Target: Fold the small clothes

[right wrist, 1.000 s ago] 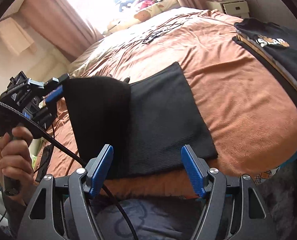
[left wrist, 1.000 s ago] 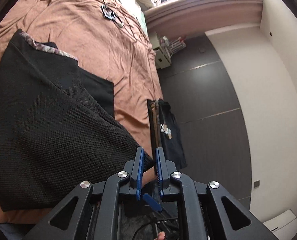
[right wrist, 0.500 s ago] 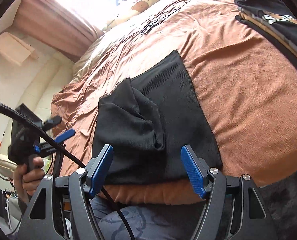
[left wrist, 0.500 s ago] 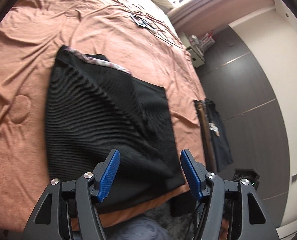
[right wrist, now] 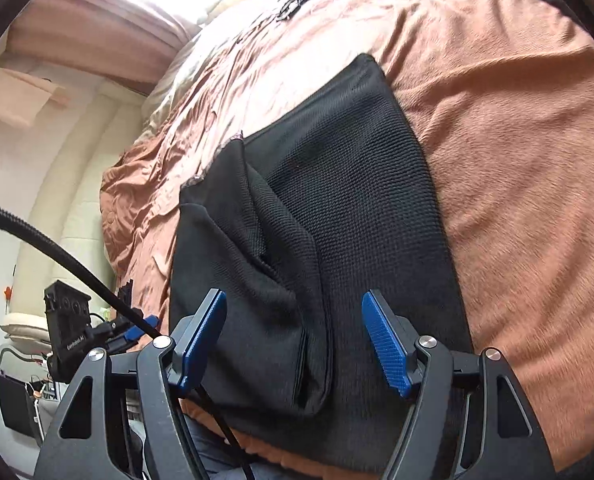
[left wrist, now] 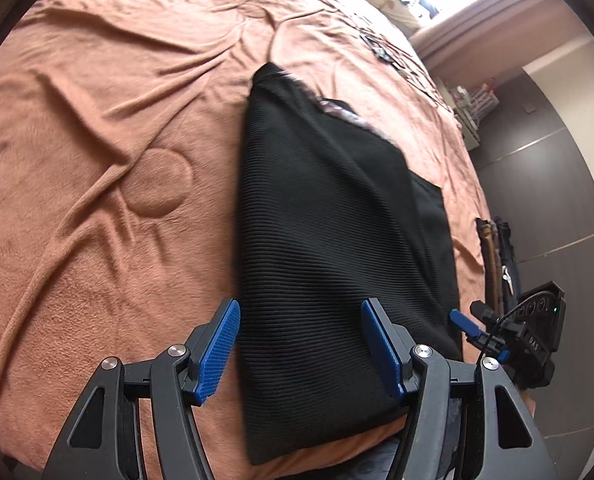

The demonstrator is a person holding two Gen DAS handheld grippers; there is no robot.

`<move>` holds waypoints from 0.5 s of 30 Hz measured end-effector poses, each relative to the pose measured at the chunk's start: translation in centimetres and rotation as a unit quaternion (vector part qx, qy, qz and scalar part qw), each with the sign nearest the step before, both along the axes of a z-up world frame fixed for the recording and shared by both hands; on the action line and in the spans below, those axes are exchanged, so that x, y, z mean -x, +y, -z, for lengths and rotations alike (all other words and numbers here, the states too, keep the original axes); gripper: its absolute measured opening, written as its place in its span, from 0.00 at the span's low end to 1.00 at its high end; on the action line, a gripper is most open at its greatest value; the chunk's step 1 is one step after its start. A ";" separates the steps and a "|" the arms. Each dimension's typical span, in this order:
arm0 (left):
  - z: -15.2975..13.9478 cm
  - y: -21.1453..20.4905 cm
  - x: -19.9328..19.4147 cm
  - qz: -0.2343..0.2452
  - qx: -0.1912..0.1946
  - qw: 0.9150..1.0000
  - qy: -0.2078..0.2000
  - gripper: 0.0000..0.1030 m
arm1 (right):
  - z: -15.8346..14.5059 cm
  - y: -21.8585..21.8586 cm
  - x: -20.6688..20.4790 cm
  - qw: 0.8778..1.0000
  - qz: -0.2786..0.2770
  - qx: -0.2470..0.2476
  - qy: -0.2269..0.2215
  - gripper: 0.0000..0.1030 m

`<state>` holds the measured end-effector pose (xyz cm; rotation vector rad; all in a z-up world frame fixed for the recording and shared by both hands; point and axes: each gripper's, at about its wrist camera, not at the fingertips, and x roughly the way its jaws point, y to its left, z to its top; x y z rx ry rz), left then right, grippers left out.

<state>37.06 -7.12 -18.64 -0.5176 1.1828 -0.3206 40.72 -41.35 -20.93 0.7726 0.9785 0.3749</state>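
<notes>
A black knitted garment (left wrist: 329,240) lies on the brown bedspread (left wrist: 97,160), one side folded over the middle, a patterned trim at its far end. It also shows in the right wrist view (right wrist: 337,220), where the folded flap is bunched on the left. My left gripper (left wrist: 301,348) is open and empty, above the garment's near edge. My right gripper (right wrist: 293,340) is open and empty, above the near edge too. The right gripper shows at the right edge of the left wrist view (left wrist: 509,336); the left one at the left of the right wrist view (right wrist: 97,332).
A stack of folded dark clothes (left wrist: 501,252) lies at the bed's right edge. Small dark items (left wrist: 381,48) lie far up the bed near pillows. Dark floor (left wrist: 545,184) lies right of the bed. The bed's near edge is just below both grippers.
My left gripper let go of the garment's side, opened and drew back toward the near edge. The lifted flap now lies folded over the garment. My right gripper moved closer over it.
</notes>
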 end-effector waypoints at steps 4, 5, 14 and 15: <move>1.8 0.1 -0.4 -0.004 -0.018 1.000 0.014 0.61 | 0.9 0.7 -2.9 0.998 -0.026 -0.047 0.018 0.67; 2.2 0.1 -0.4 -0.005 -0.017 1.000 0.019 0.60 | 1.0 0.8 -3.5 0.998 -0.030 -0.046 0.020 0.67; 3.9 -1.1 0.3 -0.003 -0.061 0.998 0.009 0.51 | 2.4 0.3 -8.1 0.992 -0.053 -0.107 0.035 0.67; 3.8 -1.2 0.3 -0.003 -0.064 0.998 0.007 0.50 | 2.7 0.2 -8.5 0.990 -0.057 -0.121 0.035 0.67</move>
